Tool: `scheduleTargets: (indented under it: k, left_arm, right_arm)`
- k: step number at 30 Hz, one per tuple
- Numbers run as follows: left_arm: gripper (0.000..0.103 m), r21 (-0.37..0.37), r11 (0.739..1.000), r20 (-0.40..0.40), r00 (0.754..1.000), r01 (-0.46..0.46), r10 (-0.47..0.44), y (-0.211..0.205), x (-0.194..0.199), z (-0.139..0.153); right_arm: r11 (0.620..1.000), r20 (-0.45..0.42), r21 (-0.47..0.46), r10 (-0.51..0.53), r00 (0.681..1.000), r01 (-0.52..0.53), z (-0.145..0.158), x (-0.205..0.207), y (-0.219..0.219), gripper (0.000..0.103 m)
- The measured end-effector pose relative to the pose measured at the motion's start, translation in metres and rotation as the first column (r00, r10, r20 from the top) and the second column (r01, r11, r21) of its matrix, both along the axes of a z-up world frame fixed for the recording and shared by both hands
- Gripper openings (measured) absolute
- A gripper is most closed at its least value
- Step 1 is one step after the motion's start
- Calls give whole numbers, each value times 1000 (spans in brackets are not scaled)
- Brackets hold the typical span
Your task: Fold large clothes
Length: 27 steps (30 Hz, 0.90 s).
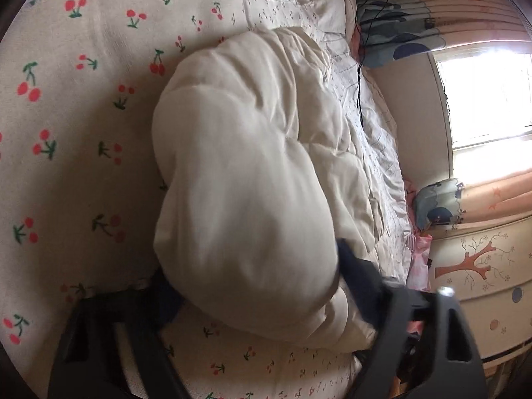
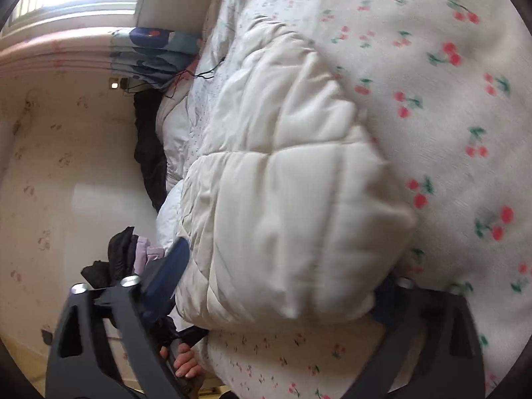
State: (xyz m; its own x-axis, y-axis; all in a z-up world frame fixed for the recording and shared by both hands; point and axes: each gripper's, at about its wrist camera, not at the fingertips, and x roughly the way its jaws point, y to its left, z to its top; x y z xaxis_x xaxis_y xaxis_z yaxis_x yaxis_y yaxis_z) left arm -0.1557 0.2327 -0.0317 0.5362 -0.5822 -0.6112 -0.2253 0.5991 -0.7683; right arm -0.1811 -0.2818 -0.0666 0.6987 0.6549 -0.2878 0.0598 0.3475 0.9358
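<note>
On cherry-print blanket (image 1: 83, 106): white puffer jacket (image 1: 246, 179).
Clamped at its near edge between left gripper (image 1: 259, 296) and right gripper (image 2: 276, 286) fingers.

Black claw (image 2: 276, 286) arms; blue pads (image 2: 169, 266); silver screws (image 2: 130, 280).

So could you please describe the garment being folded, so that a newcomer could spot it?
Look at the bed under the cherry-print blanket. On it lies a puffy cream quilted jacket. Unlike the flat, patterned bedding around it, it is plain, padded and stitched into panels.
</note>
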Motion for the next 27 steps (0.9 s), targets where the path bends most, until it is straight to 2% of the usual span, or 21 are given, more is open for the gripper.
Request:
scheduleTargets:
  k: [1,2,4,5,9,11,12,13,14,15,16,17,18,19,20,21,23,25,27]
  left_arm:
    - [61,-27,1000,-3,1000,4,-4,2,0,-1]
    - [54,-42,999,-1,1000,13,-14,7,-2,-2]
    - [47,-22,999,10,999,40,-40,7,-6,4]
    - [44,-14,999,13,999,46,-46,6,-9,9]
    - [42,10,997,69,995,71,-72,11,-45,39]
    - [42,19,996,80,993,87,-88,14,-70,44]
    - [42,31,996,72,993,89,-91,16,-81,40]
    - [48,47,995,55,994,88,-90,17,-88,34]
    - [54,45,995,37,995,93,-95,19,-90,22]
    - [58,10,996,27,995,93,-93,24,-93,11]
    - [65,-50,996,15,997,76,-75,31,-94,-2]
    - [65,-94,994,17,998,64,-62,34,-97,-6]
    - [65,-104,993,32,998,53,-50,36,-100,-5]
    - [66,-79,996,54,998,49,-45,36,-102,0]
    - [70,-56,997,72,996,49,-45,35,-101,5]
    - [73,-52,998,85,996,44,-40,35,-99,7]
    - [83,-74,997,94,996,16,-9,36,-89,7]
    - [83,-70,997,96,995,-13,20,32,-77,5]
    - [86,-46,998,99,994,-35,40,25,-67,4]
  right_arm:
    - [1000,13,-3,-13,1000,13,0,-2,-1,49]
    - [999,48,31,-17,999,16,-1,-5,-2,46]
    - [1000,84,26,-9,996,7,1,-14,-1,37]
    - [1000,99,15,-3,995,1,4,-19,-1,36]
    - [998,180,-46,41,983,-33,34,-59,2,33]
    - [997,187,-49,62,980,-53,34,-82,2,34]
    - [996,169,-53,82,982,-75,26,-91,3,36]
    - [993,135,-71,107,985,-98,17,-93,4,45]
    - [991,94,-82,114,989,-106,7,-94,4,49]
    - [992,44,-64,110,993,-107,-9,-93,2,53]
    - [993,35,-27,112,993,-111,-17,-95,0,53]
    - [995,48,-4,97,994,-97,-18,-100,-3,53]
    - [996,61,-13,85,994,-85,-13,-106,-5,57]
    - [997,73,-42,65,995,-62,-7,-115,-8,63]
    - [997,95,-74,37,995,-30,1,-124,-12,65]
    - [989,112,-148,-11,994,28,11,-133,-18,66]
    - [942,158,-312,-78,984,125,41,-143,-19,70]
    - [898,218,-413,-64,974,151,76,-137,-2,86]
    - [834,263,-532,-2,965,146,109,-119,27,92]
